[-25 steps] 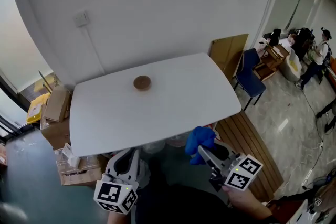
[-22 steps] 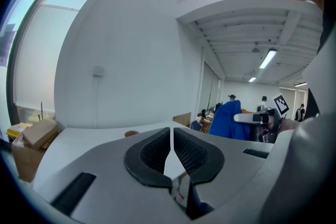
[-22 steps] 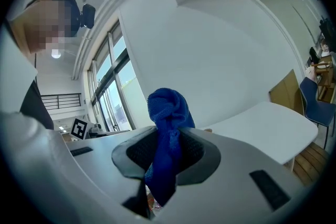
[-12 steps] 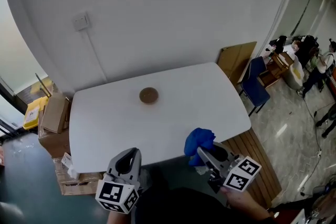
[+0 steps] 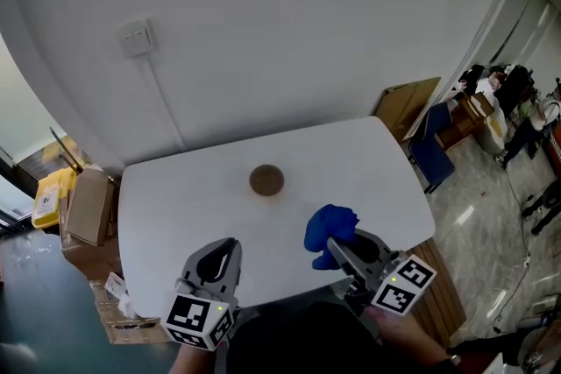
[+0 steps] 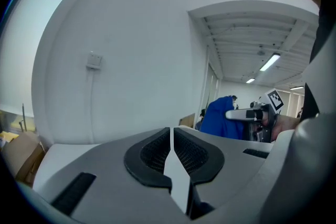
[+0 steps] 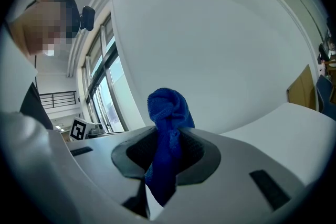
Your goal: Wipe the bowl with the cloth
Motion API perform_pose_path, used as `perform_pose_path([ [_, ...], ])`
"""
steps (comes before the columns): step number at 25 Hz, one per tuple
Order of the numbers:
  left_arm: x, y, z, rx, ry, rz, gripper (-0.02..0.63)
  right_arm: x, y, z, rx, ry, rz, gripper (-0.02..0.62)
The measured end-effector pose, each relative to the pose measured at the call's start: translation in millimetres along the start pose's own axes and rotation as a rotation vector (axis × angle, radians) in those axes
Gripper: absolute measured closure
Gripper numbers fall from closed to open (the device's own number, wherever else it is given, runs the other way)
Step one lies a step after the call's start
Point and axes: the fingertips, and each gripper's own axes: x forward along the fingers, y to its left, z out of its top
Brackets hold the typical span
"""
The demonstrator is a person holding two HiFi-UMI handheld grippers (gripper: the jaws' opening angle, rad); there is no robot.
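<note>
Claws hover nearest, over the near edge of the white bench (image 5: pixel 175 206). Of the two, the left claw (image 5: pixel 230 245) is pressed together with nothing between its jaws. The right claw (image 5: pixel 337 248) pinches a blue cloth (image 5: pixel 330 226), which bunches up above the jaws. Farther out, near the bench's middle, a small brown bowl (image 5: pixel 266 179) sits apart from both. Behind it rises a white wall (image 5: pixel 289 31) with a switch (image 5: pixel 134 38).
</note>
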Motion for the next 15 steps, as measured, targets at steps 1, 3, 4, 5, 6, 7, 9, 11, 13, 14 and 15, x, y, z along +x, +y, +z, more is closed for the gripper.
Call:
perform_pose_path([
  [1, 4.2, 4.7, 0.8, 0.001, 0.003, -0.010, 0.577, 7.9, -1.9, -0.1, 0.002, 0.005, -0.001, 0.519],
  [3, 11.7, 15.1, 0.8, -0.008, 0.012, -0.016, 0.577, 22.2, -5.4, -1.2, 0.009, 0.022, 0.000, 0.519],
  [4, 15.2, 20.5, 0.2, -0.017, 0.017, -0.014, 0.577, 28.5, -7.0, -1.7, 0.013, 0.031, 0.003, 0.518],
  [5, 18.9, 25.5, -0.8, -0.025, 0.023, -0.010, 0.577, 34.6, -8.9, -2.0, 0.015, 0.041, 0.008, 0.519],
  [6, 22.9, 29.9, -2.0, -0.029, 0.030, -0.006, 0.577, 40.3, -11.0, -1.8, 0.017, 0.050, 0.014, 0.519],
  [7, 27.4, 33.6, -3.7, -0.028, 0.039, -0.002, 0.576, 45.4, -13.3, -1.2, 0.018, 0.056, 0.021, 0.520],
  [9, 38.1, 38.4, -8.1, -0.004, 0.061, 0.006, 0.575, 53.3, -18.2, 1.0, 0.020, 0.063, 0.037, 0.518],
  [11, 51.4, 41.5, -15.8, 0.026, 0.093, 0.009, 0.575, 59.0, -24.9, 2.1, 0.024, 0.072, 0.053, 0.520],
  [13, 66.0, 44.4, -25.5, 0.011, 0.128, 0.004, 0.563, 64.1, -33.8, 1.4, 0.032, 0.090, 0.067, 0.519],
  [14, 74.3, 45.9, -28.8, -0.016, 0.140, -0.003, 0.534, 66.9, -39.4, 1.4, 0.034, 0.101, 0.074, 0.519],
  [15, 83.1, 47.5, -30.9, -0.042, 0.148, -0.009, 0.521, 69.8, -45.4, 1.5, 0.035, 0.111, 0.080, 0.520],
])
